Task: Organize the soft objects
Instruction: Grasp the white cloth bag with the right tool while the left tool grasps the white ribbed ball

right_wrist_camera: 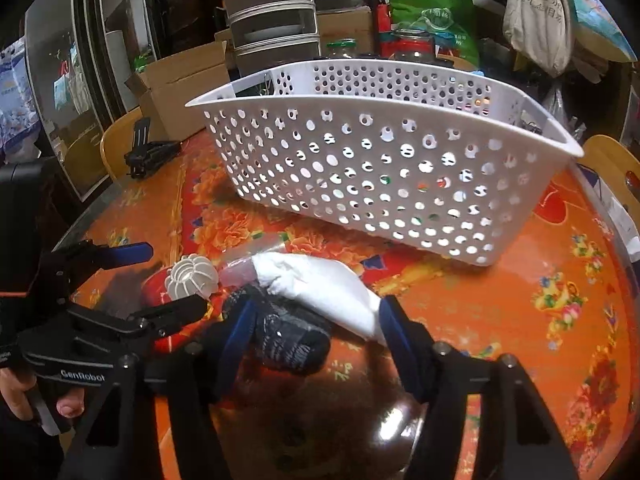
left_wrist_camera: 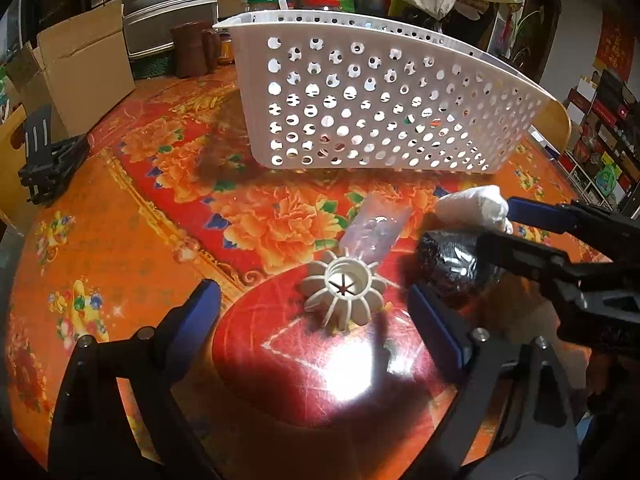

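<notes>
Grippers work low over a table (left_wrist_camera: 132,240) spread with an orange-and-red floral cloth. The left gripper (left_wrist_camera: 316,312) stands wide apart, its blue pads on either side of a white ribbed ball (left_wrist_camera: 344,292) that rests on the cloth between them, neither pad touching it. Just beyond the ball lies a clear plastic packet (left_wrist_camera: 376,228). The right gripper (right_wrist_camera: 316,332) is at about half width, with a black knitted roll (right_wrist_camera: 288,336) and the near end of a white soft bundle (right_wrist_camera: 320,284) between its pads; both lie on the cloth, and whether the pads press on them cannot be told. Ahead of both grippers sits a white perforated basket (right_wrist_camera: 360,168), on the table well apart from the soft items. A hand (right_wrist_camera: 24,396) grips the left gripper's handle.
</notes>
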Demonstrator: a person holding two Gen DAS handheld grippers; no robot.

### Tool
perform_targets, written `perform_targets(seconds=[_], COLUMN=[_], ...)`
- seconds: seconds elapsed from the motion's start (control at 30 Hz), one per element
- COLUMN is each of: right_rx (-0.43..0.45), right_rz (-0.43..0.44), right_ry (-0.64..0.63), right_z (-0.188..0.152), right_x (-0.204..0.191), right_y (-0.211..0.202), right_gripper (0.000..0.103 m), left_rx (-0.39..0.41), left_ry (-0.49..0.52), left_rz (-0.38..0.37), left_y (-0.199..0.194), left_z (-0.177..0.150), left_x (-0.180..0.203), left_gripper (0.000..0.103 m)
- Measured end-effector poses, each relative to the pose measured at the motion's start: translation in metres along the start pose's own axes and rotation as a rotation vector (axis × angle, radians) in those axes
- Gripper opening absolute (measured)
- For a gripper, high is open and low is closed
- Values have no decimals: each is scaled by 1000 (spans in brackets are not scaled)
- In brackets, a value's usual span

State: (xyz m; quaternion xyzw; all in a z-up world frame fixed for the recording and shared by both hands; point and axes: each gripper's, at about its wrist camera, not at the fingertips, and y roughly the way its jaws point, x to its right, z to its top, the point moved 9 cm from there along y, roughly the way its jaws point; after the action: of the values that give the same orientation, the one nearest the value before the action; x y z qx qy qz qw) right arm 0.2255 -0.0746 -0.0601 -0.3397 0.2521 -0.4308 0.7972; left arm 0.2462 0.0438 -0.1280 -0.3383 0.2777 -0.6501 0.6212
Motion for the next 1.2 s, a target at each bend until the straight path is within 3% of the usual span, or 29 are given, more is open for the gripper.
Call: perform_targets(seconds=[0.5, 0.63, 0.73, 1.2], right_rx=[14, 13, 23, 87], right_rz=[10, -8, -19, -66], right_ry=[12, 3, 4, -8], right_z=[8, 7, 8, 11], right_x=[1, 3, 7, 22], right_y=[4, 4, -1, -37], right_gripper=[28, 16, 15, 11], left_rx=[-3, -2, -6, 64], left_ry=[16, 25, 43, 59], left_rz=[3, -5, -16, 6], left_y=[7, 5, 4, -29], left_z=[-2, -4, -5, 3], left_x=[11, 15, 20, 20], left_gripper=[67, 51, 42, 42])
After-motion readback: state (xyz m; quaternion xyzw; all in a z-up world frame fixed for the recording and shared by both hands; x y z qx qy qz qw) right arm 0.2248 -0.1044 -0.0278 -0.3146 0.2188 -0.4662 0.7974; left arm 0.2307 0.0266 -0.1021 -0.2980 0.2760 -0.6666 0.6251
